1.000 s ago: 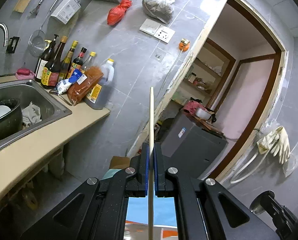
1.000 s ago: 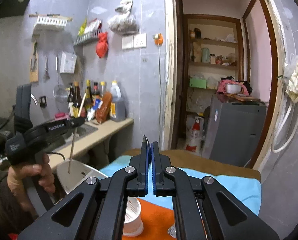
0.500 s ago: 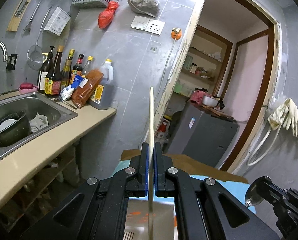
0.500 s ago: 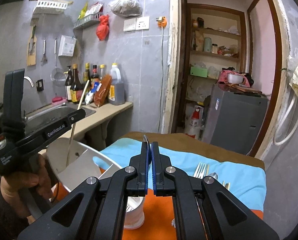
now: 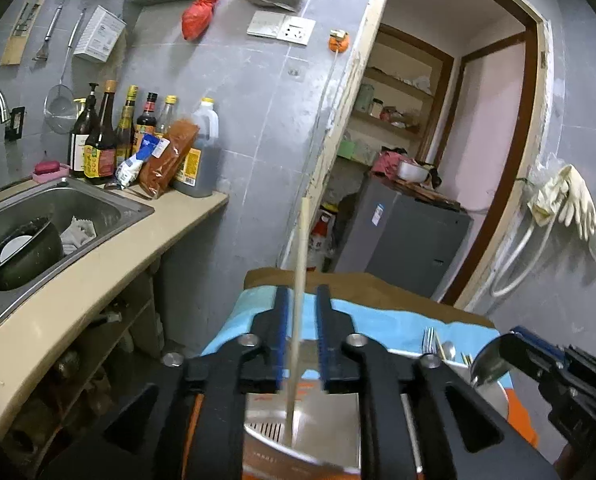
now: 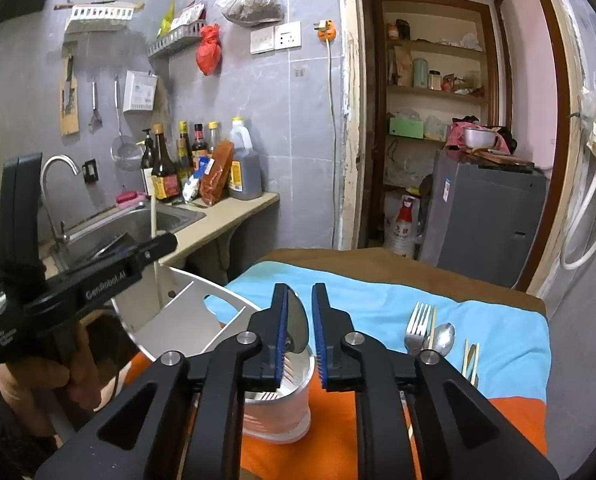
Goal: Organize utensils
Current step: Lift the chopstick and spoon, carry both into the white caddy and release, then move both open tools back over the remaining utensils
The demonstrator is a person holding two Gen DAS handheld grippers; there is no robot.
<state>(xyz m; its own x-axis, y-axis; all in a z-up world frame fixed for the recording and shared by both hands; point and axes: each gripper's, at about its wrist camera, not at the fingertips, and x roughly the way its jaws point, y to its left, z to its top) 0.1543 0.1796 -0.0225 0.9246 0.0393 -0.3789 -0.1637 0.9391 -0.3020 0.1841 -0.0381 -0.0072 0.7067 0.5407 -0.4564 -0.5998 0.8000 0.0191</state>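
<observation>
The left hand-held gripper (image 5: 301, 336) has just been opening; a pale chopstick (image 5: 299, 300) stands between its parted jaws, not pressed by the pads, its lower end down inside the white divided holder (image 6: 186, 312). It looks placed upright so it can drop into 1 compartment, though which one I cannot tell. The right hand-held gripper (image 6: 299, 332) has likewise just been opening, with a spoon (image 6: 298, 326) bowl-up between its jaws, loose, directly above the small white cup (image 6: 278, 408), apparently for release into it. On the table, the blue cloth (image 6: 357, 292) carries a fork (image 6: 417, 326), a second spoon (image 6: 443, 336) and more chopsticks (image 6: 470, 356) near its right edge. The holder's rim sits just beside the cup, so room between the 2 grippers is tight; the cloth ahead lies open
</observation>
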